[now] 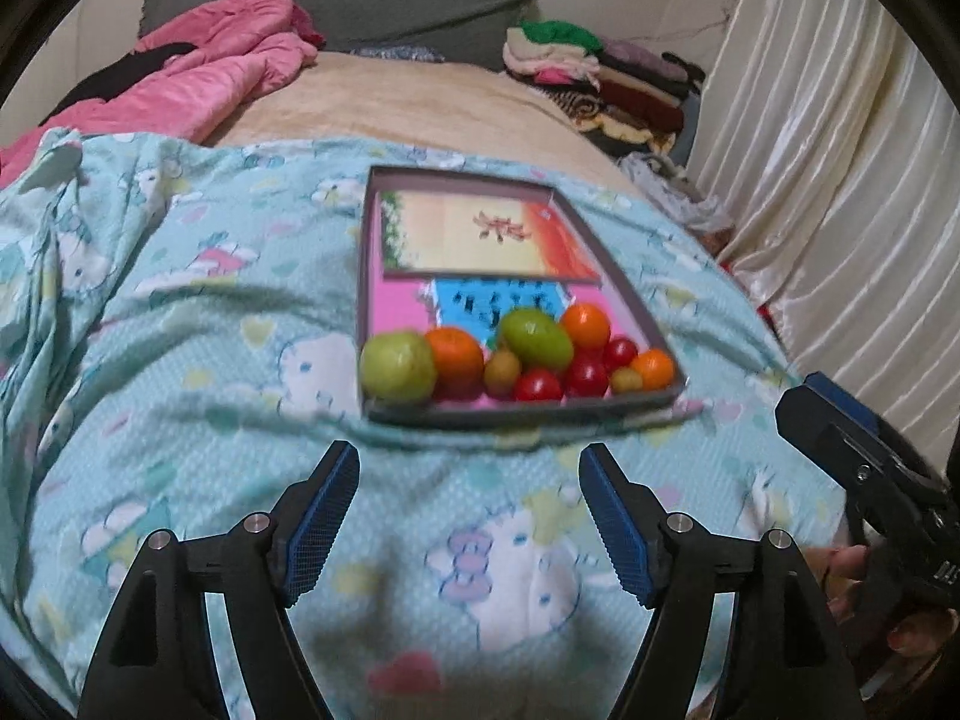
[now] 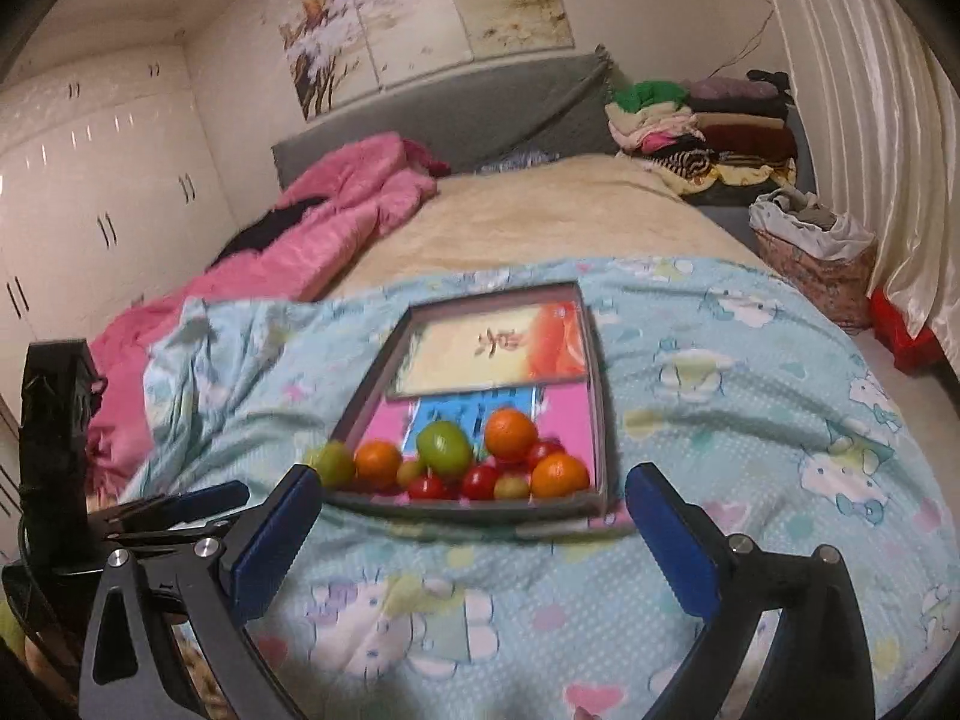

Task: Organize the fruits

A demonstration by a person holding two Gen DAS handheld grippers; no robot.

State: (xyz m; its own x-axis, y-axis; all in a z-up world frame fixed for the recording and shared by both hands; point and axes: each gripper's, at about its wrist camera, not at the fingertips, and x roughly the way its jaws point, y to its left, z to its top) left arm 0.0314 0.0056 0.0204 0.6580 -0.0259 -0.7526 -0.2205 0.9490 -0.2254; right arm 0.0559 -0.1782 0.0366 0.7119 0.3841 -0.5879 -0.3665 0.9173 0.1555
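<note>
A shallow grey box tray (image 1: 630, 294) (image 2: 602, 396) lies on a light blue cartoon-print blanket (image 1: 198, 312) (image 2: 720, 408) on a bed. Fruit is piled at its near end: a green apple (image 1: 397, 367), a green mango (image 1: 536, 337) (image 2: 443, 447), oranges (image 1: 456, 353) (image 2: 510, 433), several red cherry tomatoes (image 1: 538, 385) (image 2: 427, 487) and small yellow-green fruits (image 1: 501, 372). My left gripper (image 1: 469, 510) is open and empty, just short of the tray. My right gripper (image 2: 474, 534) is open and empty, close to the tray's near edge.
A pink quilt (image 1: 222, 72) (image 2: 336, 210) lies at the far left of the bed. Folded clothes (image 1: 600, 66) (image 2: 696, 120) are stacked at the far right. White curtains (image 1: 840, 150) hang on the right. A bag (image 2: 810, 258) stands beside the bed. White wardrobes (image 2: 90, 198) line the left wall.
</note>
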